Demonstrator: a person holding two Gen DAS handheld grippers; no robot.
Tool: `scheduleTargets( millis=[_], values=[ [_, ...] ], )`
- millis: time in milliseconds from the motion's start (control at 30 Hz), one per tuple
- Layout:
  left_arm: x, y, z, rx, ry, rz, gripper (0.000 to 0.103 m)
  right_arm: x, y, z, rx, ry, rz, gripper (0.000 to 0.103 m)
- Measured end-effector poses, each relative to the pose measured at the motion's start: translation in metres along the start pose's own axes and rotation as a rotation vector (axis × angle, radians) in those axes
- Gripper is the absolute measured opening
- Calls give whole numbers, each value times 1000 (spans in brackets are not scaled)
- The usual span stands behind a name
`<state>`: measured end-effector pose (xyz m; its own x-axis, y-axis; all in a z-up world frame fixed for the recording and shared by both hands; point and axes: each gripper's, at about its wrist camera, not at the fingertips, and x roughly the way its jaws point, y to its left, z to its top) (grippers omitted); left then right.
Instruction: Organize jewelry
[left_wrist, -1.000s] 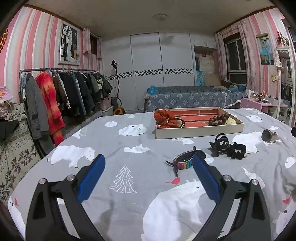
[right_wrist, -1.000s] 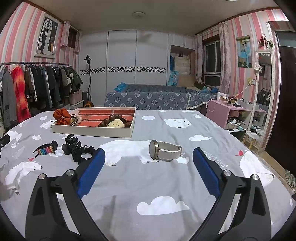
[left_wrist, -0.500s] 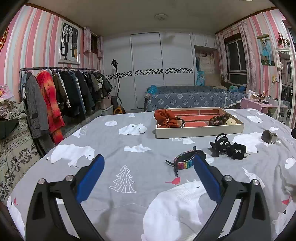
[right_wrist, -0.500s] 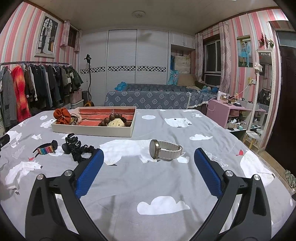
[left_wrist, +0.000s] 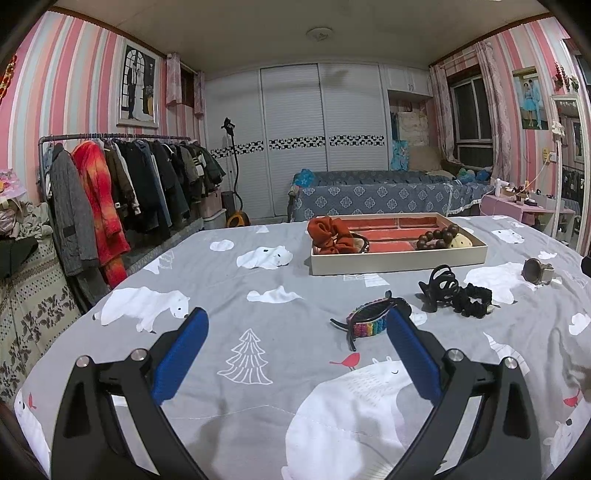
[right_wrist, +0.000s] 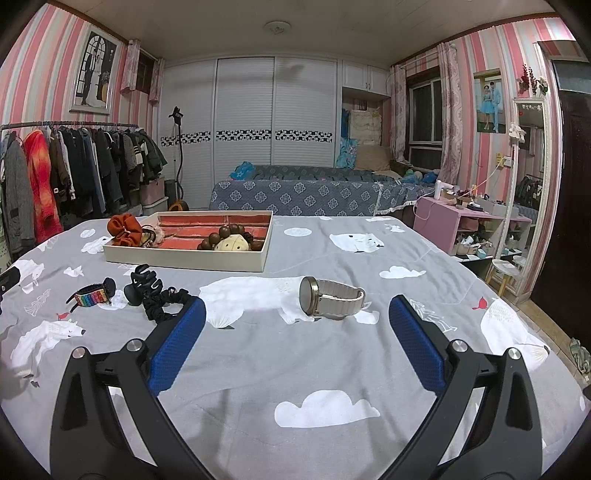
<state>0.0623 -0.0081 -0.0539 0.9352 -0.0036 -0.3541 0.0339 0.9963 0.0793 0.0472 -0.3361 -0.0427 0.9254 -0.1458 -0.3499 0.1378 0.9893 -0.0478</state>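
the walls (right_wrist: 22, 77) have vertical pink and white stripes, and a wide white wardrobe with slatted doors and a black-and-white patterned band (right_wrist: 277, 110) fills the far wall under a pale ceiling with a round ceiling lamp (right_wrist: 277, 26). on the left a metal clothes rail full of dark coats and one orange-red coat (left_wrist: 122, 177) stands below a framed black-and-white photo (left_wrist: 137, 85). on the right a dark window with pink patterned curtains (right_wrist: 424, 110) is behind a blue bed with flower-pattern cover (right_wrist: 314, 192), near a low pink table (right_wrist: 447, 218) and a tall white-framed mirror (right_wrist: 532, 184).

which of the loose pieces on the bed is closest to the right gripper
The wristwatch with the pale band, lying just ahead of the open right gripper. The black scrunchie and claw clip sit off to its left.
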Motion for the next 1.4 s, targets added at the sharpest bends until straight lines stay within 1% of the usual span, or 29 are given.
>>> scheduleTargets(
  millis=[233, 433, 500, 600, 667, 733, 833, 900, 967, 1033, 1167, 1233, 1300, 1400],
  values=[
    [1, 0, 1, 6, 1, -1, 95, -1, -1, 0, 1, -1, 0, 97],
    [6, -1, 2, 13, 25, -9, 95, 1, 1, 0, -2, 6, -2, 97],
    [8, -4, 3, 31, 35, -33, 95, 3, 1, -1, -7, 17, -9, 97],
    [8, -12, 4, 59, 31, -41, 95, 2, 2, -2, -7, 10, -16, 97],
    [6, -16, 9, 54, 22, -57, 95, 2, -3, -3, 9, 6, -3, 97],
    [8, -21, 16, 30, 30, -79, 95, 5, -7, -1, 16, 20, -1, 97],
    [18, -34, 30, -35, 62, -142, 95, 12, -14, 10, 6, 33, 3, 97],
    [28, -47, 35, -38, 89, -172, 95, 19, -20, 18, -3, 44, 5, 97],
    [39, -64, 39, -30, 109, -201, 95, 27, -29, 26, -5, 42, -14, 97],
    [55, -85, 42, -4, 140, -217, 95, 34, -39, 32, 9, 41, -30, 97],
    [79, -106, 48, -14, 184, -237, 95, 62, -59, 35, 48, 114, -29, 97],
    [87, -114, 51, -10, 190, -235, 95, 79, -67, 34, 68, 166, -22, 97],
    [96, -123, 55, -1, 200, -241, 95, 92, -73, 32, 88, 198, -12, 97],
    [108, -132, 58, 6, 219, -235, 95, 101, -77, 32, 116, 209, -4, 97]
  ],
)
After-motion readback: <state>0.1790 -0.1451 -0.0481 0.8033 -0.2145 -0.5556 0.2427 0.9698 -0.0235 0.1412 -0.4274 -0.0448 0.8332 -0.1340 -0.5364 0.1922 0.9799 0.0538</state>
